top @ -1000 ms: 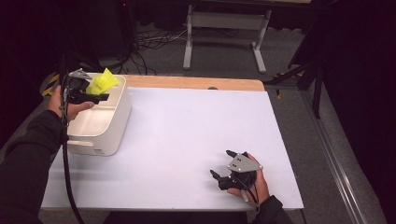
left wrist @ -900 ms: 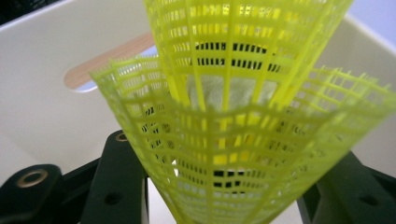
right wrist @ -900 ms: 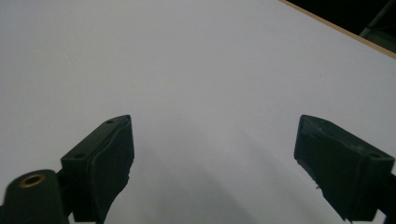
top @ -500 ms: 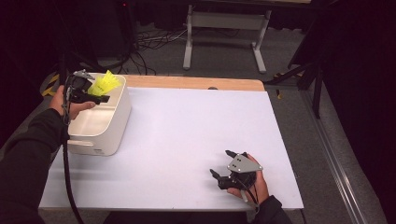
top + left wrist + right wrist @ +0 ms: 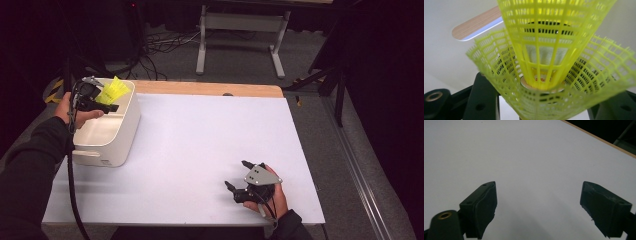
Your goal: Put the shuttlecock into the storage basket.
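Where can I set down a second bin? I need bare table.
The white table is bare between the white bin at its left edge and the right tool near the front. It is crowded only at the bin, where the left tool holds yellow shuttlecocks.

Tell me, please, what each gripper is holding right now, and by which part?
The left gripper, its jaws just opening, has yellow shuttlecocks between them at the mesh skirt; whether it still grips cannot be told. The right gripper is open and holds nothing.
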